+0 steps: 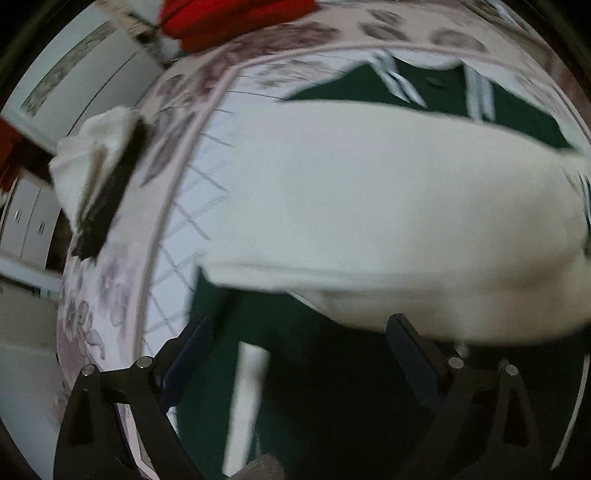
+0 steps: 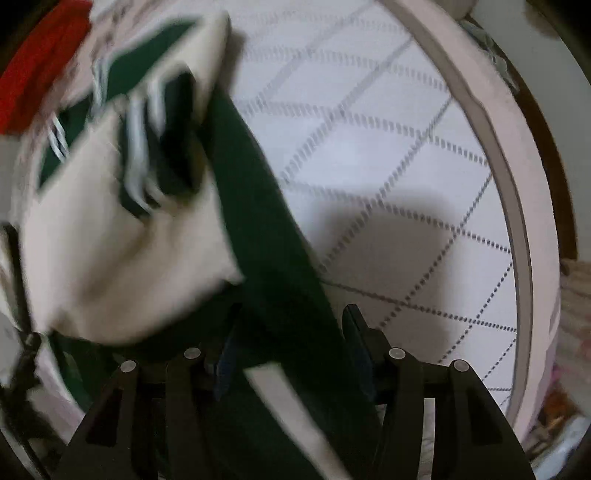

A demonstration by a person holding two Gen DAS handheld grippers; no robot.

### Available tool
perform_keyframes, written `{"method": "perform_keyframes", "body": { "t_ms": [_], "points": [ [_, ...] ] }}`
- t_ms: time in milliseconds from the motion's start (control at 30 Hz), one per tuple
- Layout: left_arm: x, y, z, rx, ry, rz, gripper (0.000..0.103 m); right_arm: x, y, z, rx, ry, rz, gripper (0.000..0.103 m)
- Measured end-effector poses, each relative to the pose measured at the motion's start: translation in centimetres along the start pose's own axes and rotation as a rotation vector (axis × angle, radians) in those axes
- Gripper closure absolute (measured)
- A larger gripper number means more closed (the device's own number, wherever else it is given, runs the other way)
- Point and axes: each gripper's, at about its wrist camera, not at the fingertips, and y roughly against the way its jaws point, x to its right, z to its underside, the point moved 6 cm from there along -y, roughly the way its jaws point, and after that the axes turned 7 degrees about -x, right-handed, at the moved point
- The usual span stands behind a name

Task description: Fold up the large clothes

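A large dark green and cream jacket lies on the bed. In the left wrist view its cream part [image 1: 369, 203] is folded across the green body [image 1: 332, 387]. My left gripper [image 1: 301, 332] hovers over the green cloth, open, with nothing between its fingers. In the right wrist view a long green edge [image 2: 266, 221] runs down between the fingers of my right gripper [image 2: 291, 332]. Its jaws stand apart and the pads do not visibly press the cloth. A cream sleeve [image 2: 110, 258] with a green and white striped cuff [image 2: 140, 166] lies to the left. Both views are motion-blurred.
The bed has a white quilted cover [image 2: 369, 129] with a pink border [image 2: 517, 184]. A red cloth [image 1: 229, 18] lies at the far end. A white cloth [image 1: 92, 147] with a black item [image 1: 110, 192] sits near the bed's left edge. Cabinets [image 1: 29, 221] stand beyond.
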Motion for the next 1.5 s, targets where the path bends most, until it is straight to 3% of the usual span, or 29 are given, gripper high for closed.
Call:
{"method": "perform_keyframes", "body": {
  "t_ms": [33, 67, 133, 200, 267, 300, 367, 400, 533, 600, 667, 733, 800, 867, 933, 1033, 1100, 1133, 1233, 1400, 1500],
  "points": [
    [1.3, -0.1, 0.3, -0.013, -0.018, 0.012, 0.006, 0.2, -0.5, -0.1, 0.010, 0.007, -0.004, 0.048],
    [2.3, 0.1, 0.4, -0.014, -0.026, 0.037, 0.006, 0.2, -1.0, -0.3, 0.023, 0.015, -0.014, 0.057],
    [4.4, 0.6, 0.1, 0.013, -0.056, 0.068, 0.006, -0.3, -0.8, -1.1, 0.056, 0.049, 0.002, 0.060],
    [7.4, 0.5, -0.3, 0.057, -0.122, 0.048, 0.006, -1.3, 0.7, -1.9, 0.133, 0.112, 0.053, 0.060],
    [9.4, -0.7, -0.3, 0.056, -0.180, 0.019, 0.006, -1.8, 1.3, -2.2, 0.146, 0.142, 0.052, 0.061],
    [10.4, -1.6, -0.3, 0.046, -0.205, 0.000, 0.006, -1.5, 1.6, -2.3, 0.157, 0.131, 0.030, 0.070],
    [11.1, -2.5, -0.3, 0.050, -0.214, 0.011, 0.005, 1.1, 1.7, -2.4, 0.169, -0.031, -0.142, 0.075],
    [11.2, -2.5, -0.4, 0.057, -0.209, 0.015, 0.003, 2.7, 1.3, -2.3, 0.160, -0.117, -0.187, 0.080],
    [10.9, -2.6, -0.8, 0.051, -0.202, 0.017, 0.002, 7.6, -1.2, -1.8, 0.130, -0.378, -0.395, 0.084],
    [9.5, -2.8, -1.2, 0.033, -0.178, 0.014, 0.002, 7.1, -0.6, -1.9, 0.125, -0.343, -0.354, 0.082],
    [8.3, -2.4, -1.6, 0.030, -0.147, 0.022, 0.002, 5.7, 0.9, -2.0, 0.125, -0.247, -0.234, 0.075],
    [7.0, -1.4, -1.7, 0.028, -0.105, 0.045, 0.002, 4.4, 2.0, -1.7, 0.120, -0.140, -0.183, 0.073],
    [5.7, -0.7, -1.4, 0.030, -0.072, 0.056, 0.002, 4.4, 1.4, -1.5, 0.085, -0.043, -0.032, 0.070],
    [4.4, -0.5, -0.5, 0.021, -0.062, 0.034, 0.002, 6.3, 0.9, -1.4, 0.090, -0.059, 0.032, 0.071],
    [3.0, -0.7, 0.5, 0.001, -0.045, 0.015, 0.002, 7.9, 0.6, -1.6, 0.098, -0.139, -0.035, 0.071],
    [0.3, -1.0, 2.4, -0.044, -0.020, -0.004, 0.002, 6.6, 1.5, -1.2, 0.089, -0.108, 0.093, 0.070],
    [-0.8, -0.9, 4.1, -0.063, -0.029, -0.036, 0.002, 5.2, 2.3, 0.1, 0.067, -0.097, 0.136, 0.067],
    [-1.3, -0.9, 5.1, -0.075, -0.038, -0.046, 0.002, 4.1, 2.9, 1.4, 0.055, -0.089, 0.087, 0.066],
    [-2.6, -1.2, 8.3, -0.108, -0.080, -0.063, 0.002, 1.0, 3.3, 6.5, -0.011, -0.034, 0.003, 0.046],
    [-2.9, -1.9, 14.2, -0.176, -0.172, -0.027, 0.002, -4.2, -0.2, 18.3, -0.199, 0.050, -0.106, 0.045],
    [-2.2, -2.5, 17.3, -0.175, -0.240, -0.035, 0.002, -6.3, -2.8, 23.8, -0.256, 0.040, -0.140, 0.045]
  ]
}}
